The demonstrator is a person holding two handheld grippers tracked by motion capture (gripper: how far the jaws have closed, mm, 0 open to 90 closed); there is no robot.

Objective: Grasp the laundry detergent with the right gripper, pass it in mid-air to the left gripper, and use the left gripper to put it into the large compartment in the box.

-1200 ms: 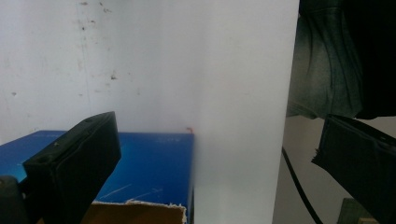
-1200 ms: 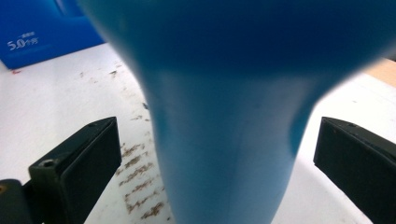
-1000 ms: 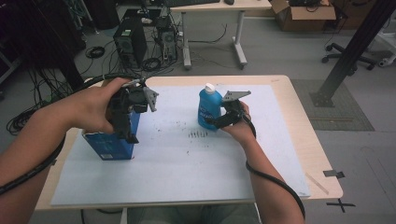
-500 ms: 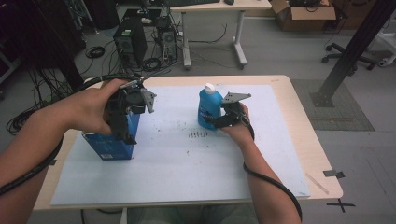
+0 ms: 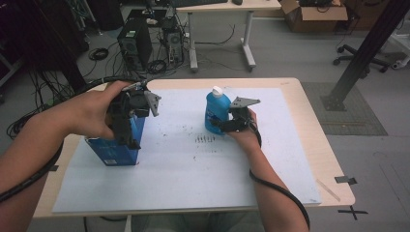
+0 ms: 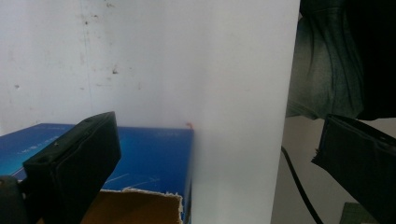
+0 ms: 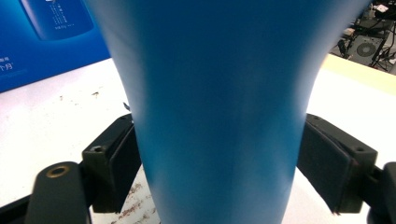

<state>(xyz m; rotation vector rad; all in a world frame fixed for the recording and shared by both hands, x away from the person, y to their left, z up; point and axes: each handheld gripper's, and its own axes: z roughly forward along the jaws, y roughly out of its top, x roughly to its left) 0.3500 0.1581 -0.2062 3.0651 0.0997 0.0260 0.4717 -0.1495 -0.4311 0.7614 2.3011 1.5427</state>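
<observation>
1. A blue plastic bottle (image 5: 215, 112) with a white cap (image 5: 217, 90) stands upright on a white sheet (image 5: 193, 179) covering the counter (image 5: 319, 145), to the right of an open blue carton (image 5: 116, 150).
2. The right gripper (image 5: 223, 126) has its jaws on either side of the bottle's lower body; they have just been closing, and both pads look pressed against it.
3. The left gripper (image 5: 126, 126) has one jaw inside the carton's open mouth. Its jaws stand apart; I cannot tell whether they pinch the wall.
4. The bottle looks smooth, probably slippery, slightly squeezable; low on the body seems the firmest hold.
5. Count: one bottle, one carton, two grippers.
</observation>
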